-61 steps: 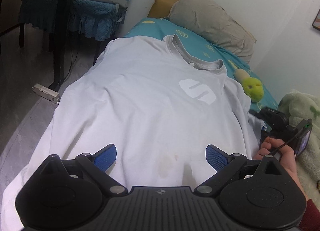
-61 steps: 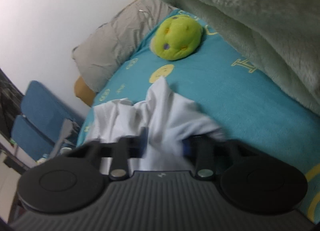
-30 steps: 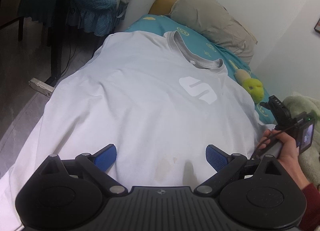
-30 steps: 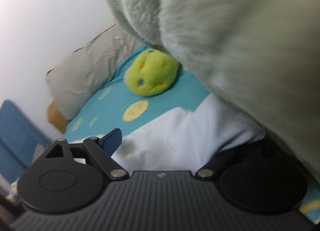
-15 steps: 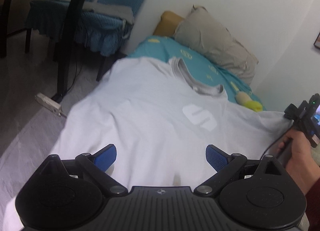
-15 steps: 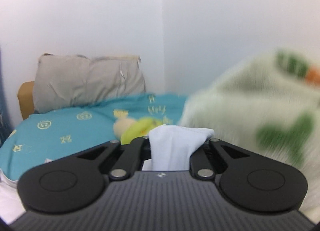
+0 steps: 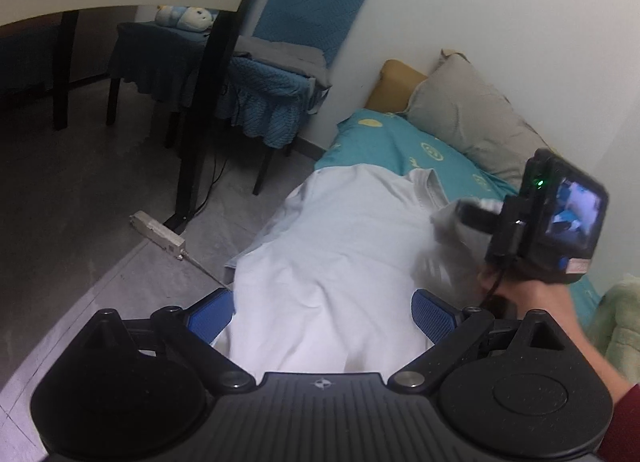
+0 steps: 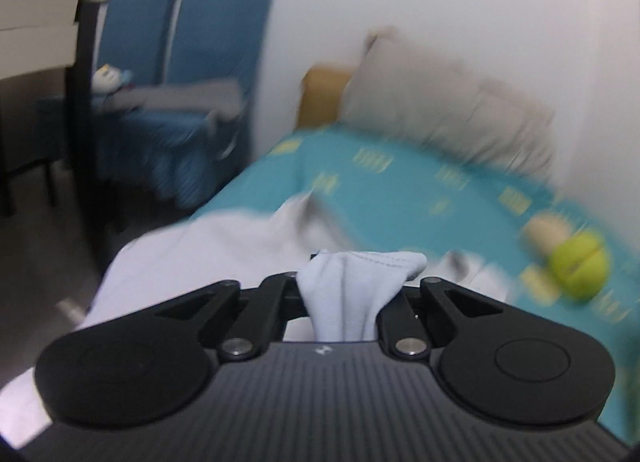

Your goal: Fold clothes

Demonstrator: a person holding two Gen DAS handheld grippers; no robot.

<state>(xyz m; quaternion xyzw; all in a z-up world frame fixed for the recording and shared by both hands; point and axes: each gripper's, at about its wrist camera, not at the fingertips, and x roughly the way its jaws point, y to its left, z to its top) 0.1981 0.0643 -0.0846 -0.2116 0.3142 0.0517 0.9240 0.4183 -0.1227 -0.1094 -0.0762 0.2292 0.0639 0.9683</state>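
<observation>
Right claw (image 8: 354, 294) is clamped on a bunched wad of white fabric: an edge or sleeve of the t-shirt (image 7: 340, 246), pinched between its jaws. Seen from the left wrist, that claw sits raised over the shirt's right side near the collar (image 7: 430, 188), with fabric trailing off its tip. Holding the edge up and over the body is what a side fold toward the centre needs, so I judge a lengthwise fold is in progress. Right-wrist view is motion-blurred, so exact grip point is unclear.

Left claw (image 7: 320, 308) has its blue pads spread wide, nothing between them. It hovers low over the hem end of the shirt; whether it touches the cloth I can't tell. Likely parked there to pin or catch the hem while the other side gets carried across.

Shirt lies lengthwise along the near edge of the bed (image 7: 384, 138), collar toward the pillow (image 7: 468, 110), left side draping off the mattress edge toward the floor (image 7: 80, 230). That overhang could drag the shirt off if the fold pulls hard.

Around it: teal patterned sheet, green plush toy (image 8: 580, 270) right of the shirt, fluffy green blanket (image 7: 618, 326) at far right, blue chair (image 7: 288, 42) beyond the bed. Person's right hand (image 7: 520, 290) grips the right tool's handle.
</observation>
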